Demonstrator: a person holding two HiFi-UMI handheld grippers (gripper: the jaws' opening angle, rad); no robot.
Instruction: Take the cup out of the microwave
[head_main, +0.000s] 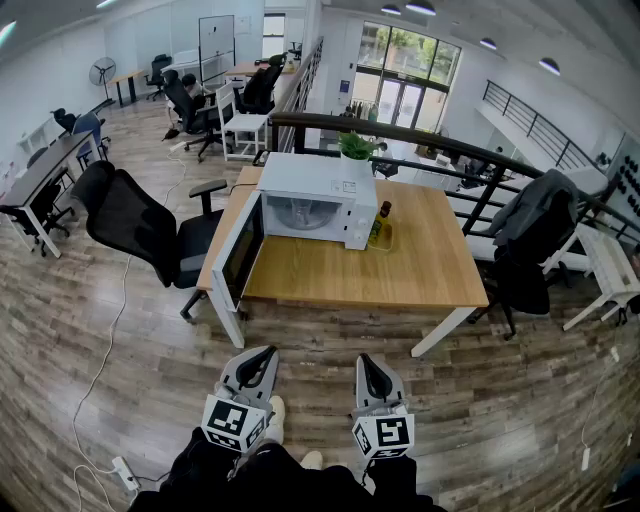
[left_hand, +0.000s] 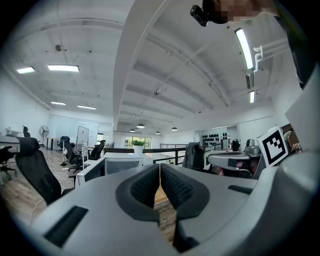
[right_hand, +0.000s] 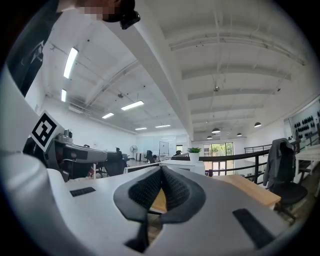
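1. The microwave (head_main: 318, 195) interior is showing only pale shapes, too small to tell a cup.
2. The head view's bottom edge is cutting off the person's legs (head_main: 262, 482).

wooden table (head_main: 400, 270) w/ white legs is stood on wood-plank floor (head_main: 330, 360). white microwave (head_main: 320, 180) is set on the table's back-left part, front turned toward the camera. its door (head_main: 240, 255) is swung open & hung out past the table's left edge. dark bottle (head_main: 380, 222) is stood upright just right of the microwave, in a small yellowish tray (head_main: 381, 241) on the tabletop.
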